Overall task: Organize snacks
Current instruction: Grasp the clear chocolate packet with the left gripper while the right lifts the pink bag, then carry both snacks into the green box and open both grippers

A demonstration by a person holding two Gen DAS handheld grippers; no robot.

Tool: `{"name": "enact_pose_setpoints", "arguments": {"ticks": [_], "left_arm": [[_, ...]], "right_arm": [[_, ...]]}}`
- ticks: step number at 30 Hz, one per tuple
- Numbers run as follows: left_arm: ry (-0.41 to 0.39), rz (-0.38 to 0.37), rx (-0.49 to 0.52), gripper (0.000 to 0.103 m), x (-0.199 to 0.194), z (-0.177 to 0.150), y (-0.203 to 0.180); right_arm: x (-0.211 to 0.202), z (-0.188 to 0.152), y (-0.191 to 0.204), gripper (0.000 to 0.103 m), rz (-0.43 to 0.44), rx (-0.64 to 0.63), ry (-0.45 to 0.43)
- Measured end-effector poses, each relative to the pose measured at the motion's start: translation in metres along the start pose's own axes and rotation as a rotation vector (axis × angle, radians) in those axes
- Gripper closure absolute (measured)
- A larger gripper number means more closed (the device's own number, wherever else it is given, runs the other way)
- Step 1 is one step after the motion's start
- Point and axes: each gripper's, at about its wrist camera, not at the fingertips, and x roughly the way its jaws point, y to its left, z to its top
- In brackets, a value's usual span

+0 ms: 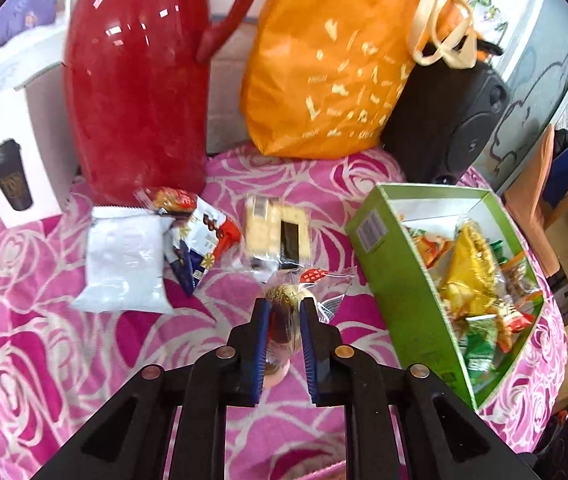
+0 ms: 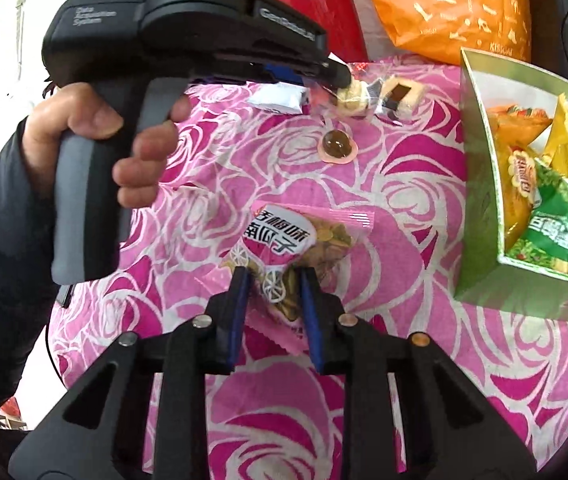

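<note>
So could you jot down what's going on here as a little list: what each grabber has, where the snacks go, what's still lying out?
Left gripper: closed on a clear-wrapped round pastry, held above the tablecloth
Right gripper: jaws either side of a pink seed packet; grip unclear
Collecting place: green box, already holding several snack packets
Still loose on the cloth: white pouch, chocolate packet, biscuit pack, small brown jelly cup
Behind: red jug, orange bag
</note>
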Motion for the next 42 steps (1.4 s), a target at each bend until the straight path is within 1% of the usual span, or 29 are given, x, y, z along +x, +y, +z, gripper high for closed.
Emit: {"name": "enact_pose_setpoints", "arguments": {"ticks": [2,7,12,15,20,23,26,29,32,37,42], "left_arm": [[-0.02,0.01,0.011,0.09,-0.011,-0.001,-0.004],[-0.055,0.004,0.025,0.091,-0.035,-0.005,-0.016],[-0.089,-0.034,0.038,0.091,-0.056,-0.005,-0.037],[-0.122,-0.061,0.064,0.091,-0.072,-0.001,-0.056],[-0.154,-0.113,0.099,0.091,-0.082,0.008,-0.089],[-0.151,-0.142,0.126,0.091,-0.078,0.011,-0.11],[-0.136,-0.166,0.15,0.091,-0.067,0.013,-0.129],[-0.108,-0.19,0.168,0.091,-0.051,0.013,-0.145],[-0.083,-0.201,0.175,0.091,-0.037,0.013,-0.153],[-0.049,-0.201,0.172,0.091,-0.016,0.016,-0.161],[-0.032,-0.179,0.176,0.091,-0.002,0.019,-0.162]], "right_arm": [[-0.009,-0.002,0.001,0.075,-0.003,-0.004,-0.015],[-0.038,-0.01,-0.002,0.075,-0.021,-0.001,-0.077],[-0.077,-0.01,-0.01,0.075,-0.048,0.011,-0.168],[-0.095,-0.01,-0.014,0.075,-0.084,0.023,-0.222],[-0.128,-0.011,-0.038,0.075,-0.15,0.083,-0.303],[-0.147,-0.014,-0.058,0.075,-0.198,0.128,-0.347],[-0.163,-0.015,-0.079,0.075,-0.265,0.176,-0.385],[-0.173,-0.016,-0.103,0.075,-0.298,0.223,-0.409],[-0.182,-0.019,-0.125,0.075,-0.35,0.262,-0.429],[-0.185,-0.019,-0.15,0.075,-0.387,0.294,-0.441],[-0.171,-0.013,-0.167,0.074,-0.393,0.296,-0.428]]}}
